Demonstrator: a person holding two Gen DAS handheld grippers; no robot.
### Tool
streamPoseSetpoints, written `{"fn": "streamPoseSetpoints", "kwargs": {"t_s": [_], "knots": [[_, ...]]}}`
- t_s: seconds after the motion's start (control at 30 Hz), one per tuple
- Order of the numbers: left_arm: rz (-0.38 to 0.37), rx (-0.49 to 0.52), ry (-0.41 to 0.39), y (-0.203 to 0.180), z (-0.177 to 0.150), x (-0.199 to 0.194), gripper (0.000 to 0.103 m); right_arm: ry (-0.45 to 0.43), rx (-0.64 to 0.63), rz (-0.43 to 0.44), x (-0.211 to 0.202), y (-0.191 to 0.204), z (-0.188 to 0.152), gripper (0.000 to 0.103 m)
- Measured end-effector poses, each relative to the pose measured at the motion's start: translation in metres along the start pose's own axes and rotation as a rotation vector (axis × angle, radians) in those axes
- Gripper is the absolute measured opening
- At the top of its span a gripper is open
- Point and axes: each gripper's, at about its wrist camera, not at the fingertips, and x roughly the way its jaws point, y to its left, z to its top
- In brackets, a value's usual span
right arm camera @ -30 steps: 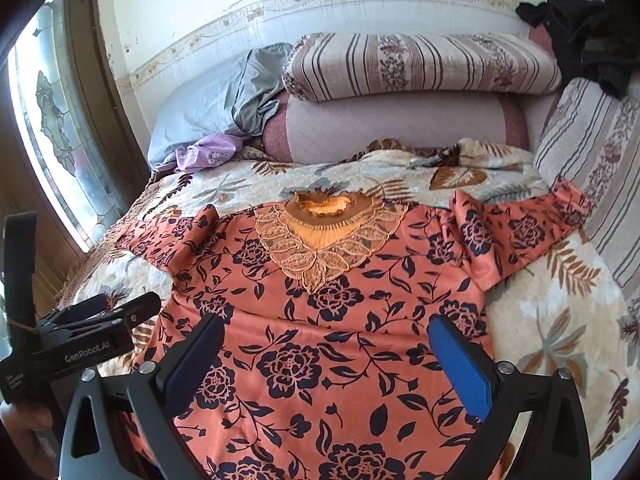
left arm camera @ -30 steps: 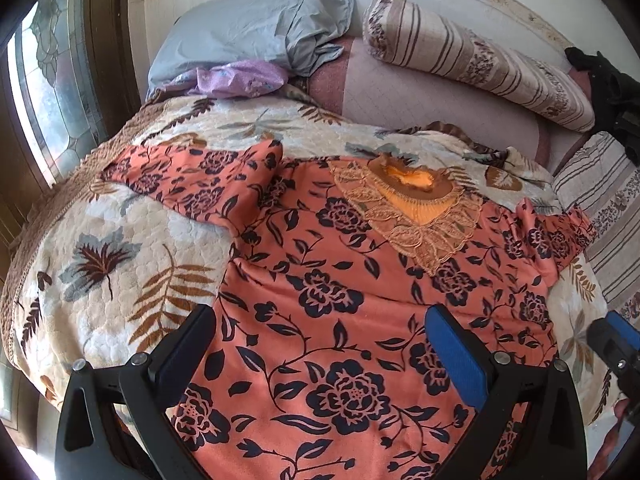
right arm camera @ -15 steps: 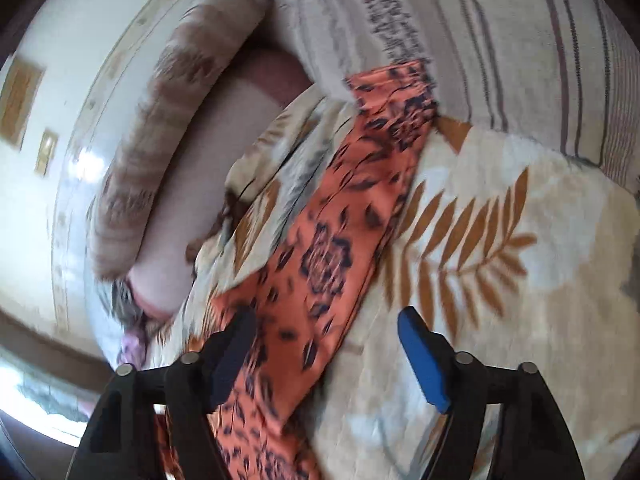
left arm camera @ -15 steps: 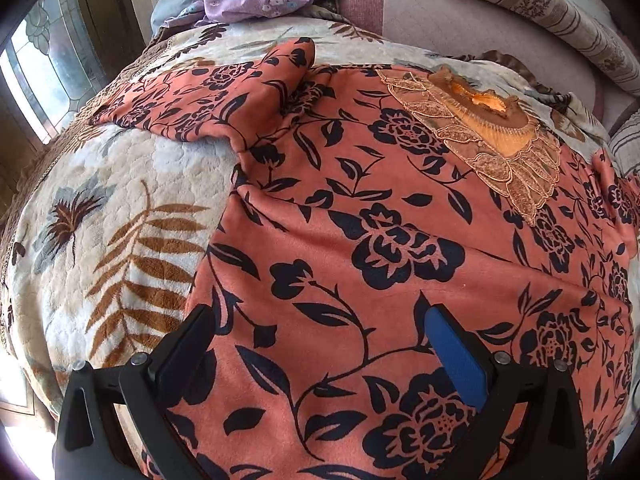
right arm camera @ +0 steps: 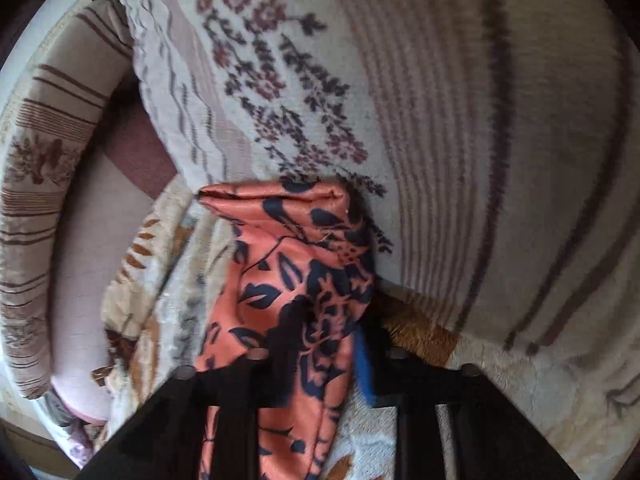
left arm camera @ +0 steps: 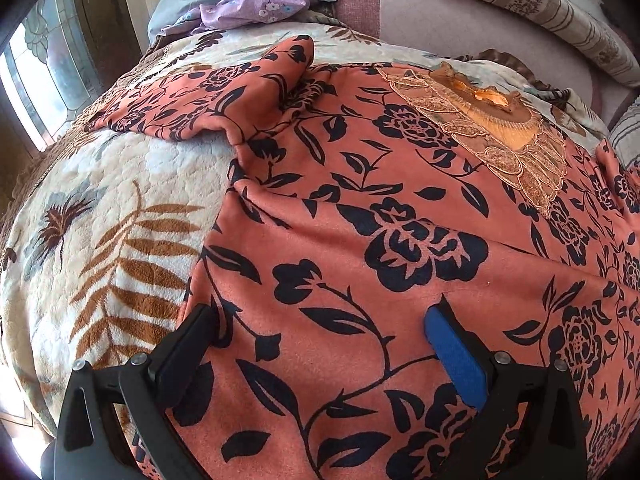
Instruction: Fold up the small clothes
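Note:
An orange top with black flowers lies spread flat on the bed, its gold embroidered neckline toward the pillows. My left gripper is open just above the top's lower left part, the left finger at the side edge and the blue-padded finger over the body, with no cloth pinched. In the right wrist view my right gripper has its jaws closing tight on the top's right sleeve, which is bunched between the pads. The sleeve's cuff end points at a striped cushion.
A cream blanket with brown leaves covers the bed. Striped bolster pillows and a purple cloth lie at the head. A large striped cushion stands right behind the sleeve. A window is on the left.
My right gripper swung right from over the top's body to the right sleeve, rolled, and closed on it. My left gripper dropped closer to the top and stayed open.

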Motion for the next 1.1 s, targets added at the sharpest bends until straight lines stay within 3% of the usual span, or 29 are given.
{"fn": "streamPoseSetpoints", "kwargs": {"t_s": [0.07,0.13,0.3,0.43,0.57,0.7,0.83,0.9,0.97,1.0,1.03,1.07,1.1], "knots": [[-0.005,0.006,0.004,0.000,0.001,0.001,0.103,-0.027,-0.060,0.002,-0.010,0.014,0.001,0.006],[-0.010,0.005,0.007,0.001,0.002,0.001,0.103,-0.060,-0.141,0.065,-0.035,0.041,-0.001,0.005],[-0.034,-0.013,0.006,0.006,0.004,-0.002,0.103,-0.144,-0.375,0.282,-0.129,0.133,-0.033,0.005],[-0.077,-0.060,0.004,0.014,0.003,-0.010,0.103,-0.175,-0.554,0.457,-0.201,0.206,-0.099,0.005],[-0.100,-0.108,-0.020,0.029,0.002,-0.026,0.103,-0.143,-0.717,0.583,-0.238,0.264,-0.203,0.005],[-0.099,-0.148,-0.057,0.048,0.004,-0.042,0.103,-0.047,-0.844,0.576,-0.216,0.294,-0.319,0.007],[-0.104,-0.186,-0.088,0.066,0.011,-0.056,0.103,0.218,-0.985,0.419,-0.125,0.287,-0.418,0.014],[-0.113,-0.193,-0.100,0.070,0.018,-0.061,0.103,0.403,-0.976,0.340,-0.087,0.264,-0.445,0.014],[-0.123,-0.187,-0.118,0.070,0.026,-0.065,0.103,0.400,-0.921,0.401,-0.091,0.241,-0.438,0.015],[-0.128,-0.180,-0.128,0.067,0.029,-0.066,0.103,0.397,-0.895,0.428,-0.098,0.235,-0.432,0.019],[-0.135,-0.169,-0.133,0.062,0.033,-0.065,0.103,0.395,-0.866,0.452,-0.106,0.231,-0.424,0.038],[-0.143,-0.154,-0.128,0.055,0.039,-0.062,0.103,0.381,-0.840,0.470,-0.113,0.226,-0.415,0.076],[-0.157,-0.138,-0.119,0.046,0.045,-0.059,0.103,0.350,-0.807,0.490,-0.124,0.221,-0.404,0.089]]}}
